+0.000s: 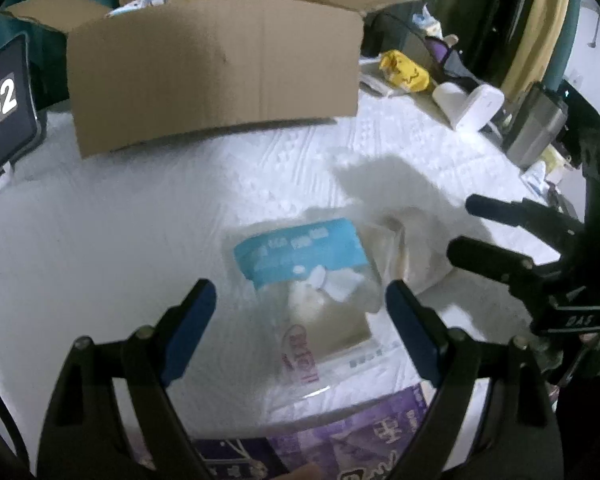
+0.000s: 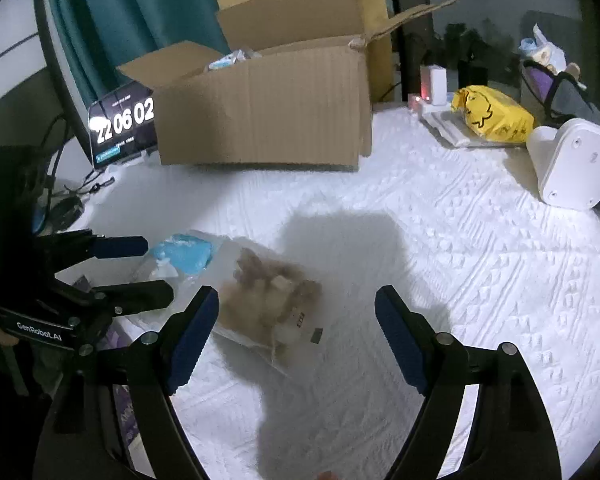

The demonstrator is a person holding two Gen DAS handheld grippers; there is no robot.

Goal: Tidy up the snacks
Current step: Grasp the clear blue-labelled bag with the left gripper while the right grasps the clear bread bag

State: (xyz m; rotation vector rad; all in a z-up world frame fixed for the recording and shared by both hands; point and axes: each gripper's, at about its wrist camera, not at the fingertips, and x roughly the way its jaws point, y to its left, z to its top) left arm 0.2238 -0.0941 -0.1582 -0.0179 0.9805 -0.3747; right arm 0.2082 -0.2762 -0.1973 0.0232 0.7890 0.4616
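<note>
Left wrist view: left gripper (image 1: pixel 300 312) jaws stood wide, empty, above blue-labelled snack bag (image 1: pixel 304 268) lying well in front of cardboard box (image 1: pixel 216 68). Right gripper (image 2: pixel 296 328) likewise wide, empty, over brown snack bag (image 2: pixel 272 296). Step judged: reaching to pick. Next: lower, close, carry to box.

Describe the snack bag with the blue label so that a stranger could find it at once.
Start at the open cardboard box at the back of the white cloth. Nearer than it, between the left gripper fingers, lies the clear bag. Only it has a sky-blue label; its neighbour holds brown pieces.
</note>
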